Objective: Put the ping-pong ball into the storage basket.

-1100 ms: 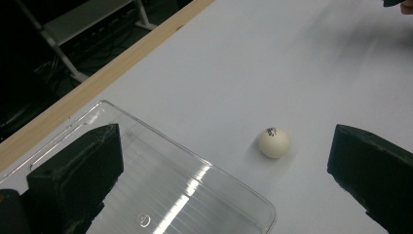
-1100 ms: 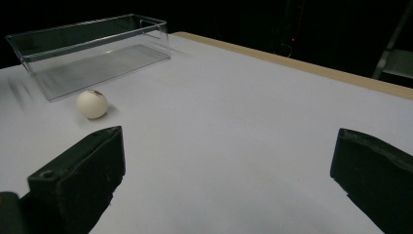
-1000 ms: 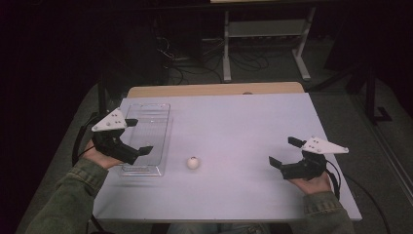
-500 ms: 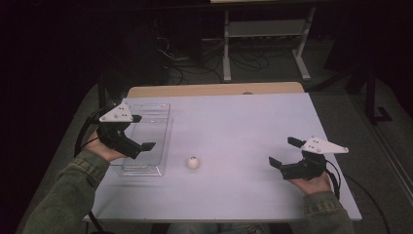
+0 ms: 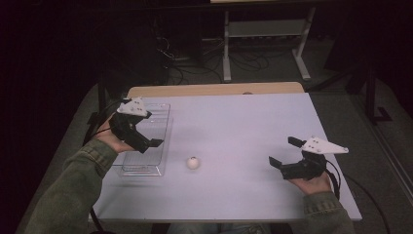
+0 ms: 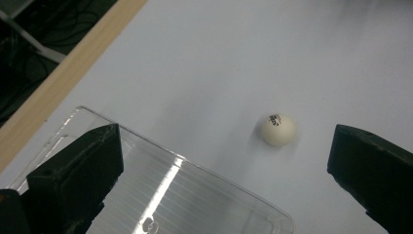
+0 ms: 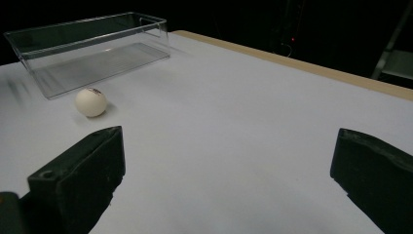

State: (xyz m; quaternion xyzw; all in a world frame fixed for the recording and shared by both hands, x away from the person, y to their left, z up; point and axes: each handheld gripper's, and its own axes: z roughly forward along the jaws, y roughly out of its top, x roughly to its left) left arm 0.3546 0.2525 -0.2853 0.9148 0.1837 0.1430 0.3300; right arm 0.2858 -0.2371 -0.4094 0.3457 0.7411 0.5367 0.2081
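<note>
Over the clear tray [image 5: 146, 141], left gripper [image 5: 141, 129] hangs, jaws spread, empty. Ball [image 5: 193, 163] sits on the table [image 5: 234, 122] just beside the tray. Left gripper view shows its black print. Right gripper [image 5: 287, 155] spread, well apart.

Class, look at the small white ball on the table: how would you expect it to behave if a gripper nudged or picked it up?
The ball is round and rests free on the smooth table, so a nudge would probably send it rolling. It looks like a table-tennis ball, so likely light and hollow. Its smooth curve might slip from flat jaws unless they close across its middle.
</note>
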